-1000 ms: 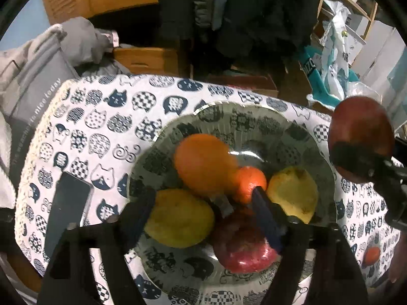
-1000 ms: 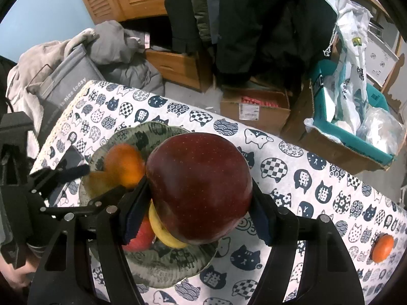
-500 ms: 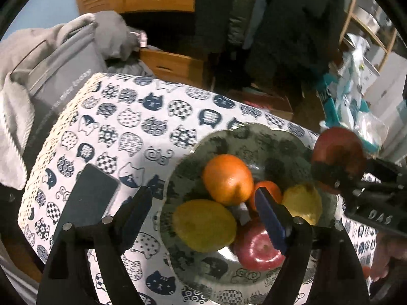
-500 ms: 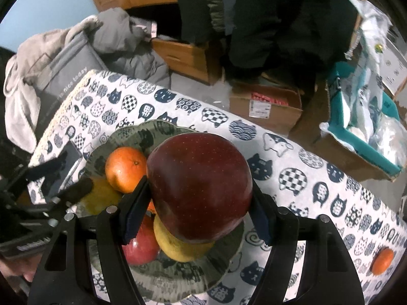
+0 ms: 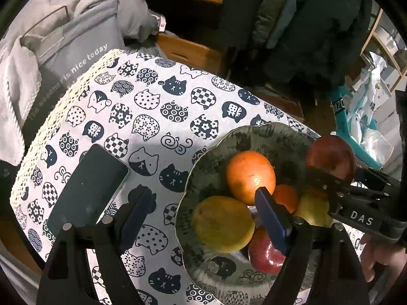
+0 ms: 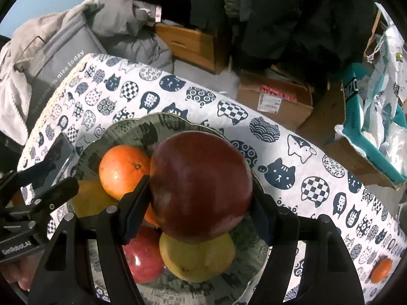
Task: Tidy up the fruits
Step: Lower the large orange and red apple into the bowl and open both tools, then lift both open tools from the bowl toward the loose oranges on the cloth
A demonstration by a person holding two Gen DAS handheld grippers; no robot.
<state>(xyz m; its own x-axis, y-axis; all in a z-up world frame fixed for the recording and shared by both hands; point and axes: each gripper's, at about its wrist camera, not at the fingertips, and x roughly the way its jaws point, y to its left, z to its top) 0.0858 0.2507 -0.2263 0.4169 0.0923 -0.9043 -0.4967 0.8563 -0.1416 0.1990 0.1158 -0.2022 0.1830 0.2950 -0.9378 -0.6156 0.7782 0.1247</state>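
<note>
Dark-red apple sat clamped in the right gripper above the bowl; only that view caught a stray orange, while the left gripper hung spread, empty, beside a phone.

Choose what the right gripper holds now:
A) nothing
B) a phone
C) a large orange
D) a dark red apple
D: the right gripper is clamped on the dark red apple, above the fruit bowl.

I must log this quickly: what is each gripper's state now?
Left gripper: open, holding nothing.
Right gripper: shut on the large dark red apple.
</note>
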